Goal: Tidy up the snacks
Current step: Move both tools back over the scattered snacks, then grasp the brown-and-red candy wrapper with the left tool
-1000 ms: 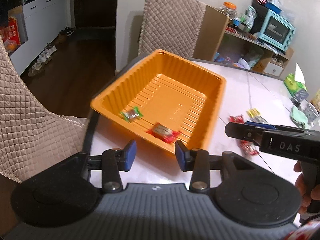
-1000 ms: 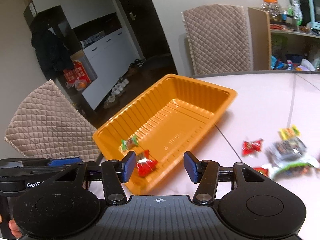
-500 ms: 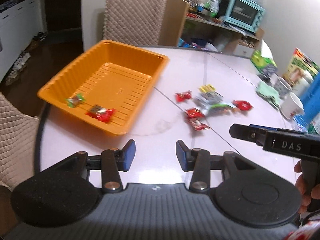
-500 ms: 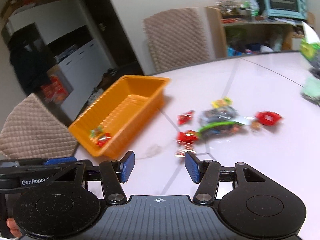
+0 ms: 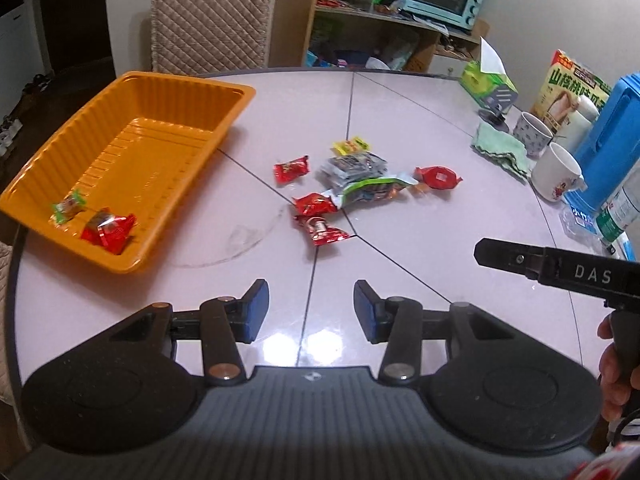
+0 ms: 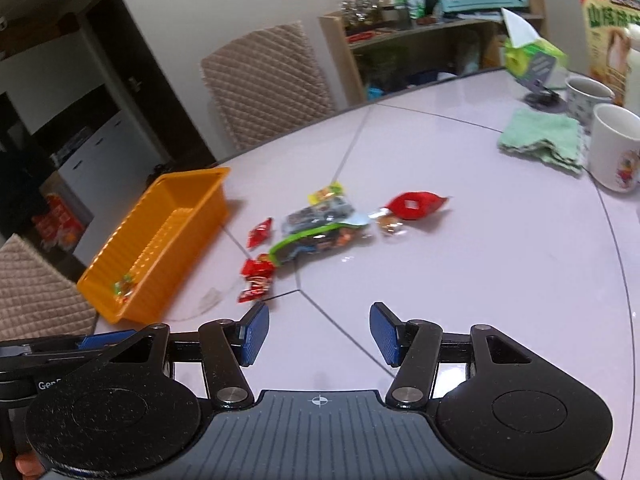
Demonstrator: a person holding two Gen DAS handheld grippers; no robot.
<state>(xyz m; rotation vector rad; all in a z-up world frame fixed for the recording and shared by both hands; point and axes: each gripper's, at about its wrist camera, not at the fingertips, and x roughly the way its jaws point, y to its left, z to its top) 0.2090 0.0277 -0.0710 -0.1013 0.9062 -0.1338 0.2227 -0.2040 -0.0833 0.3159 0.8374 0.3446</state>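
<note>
Overhead, both tools (image 5: 308, 305) (image 6: 318, 332) gape, empty — pale table (image 5: 420, 128), orange tray (image 5: 132, 80), scattered snacks (image 5: 352, 188).

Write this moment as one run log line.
jaws: both open, empty | tray: two snacks in | pile: loose on table
</note>
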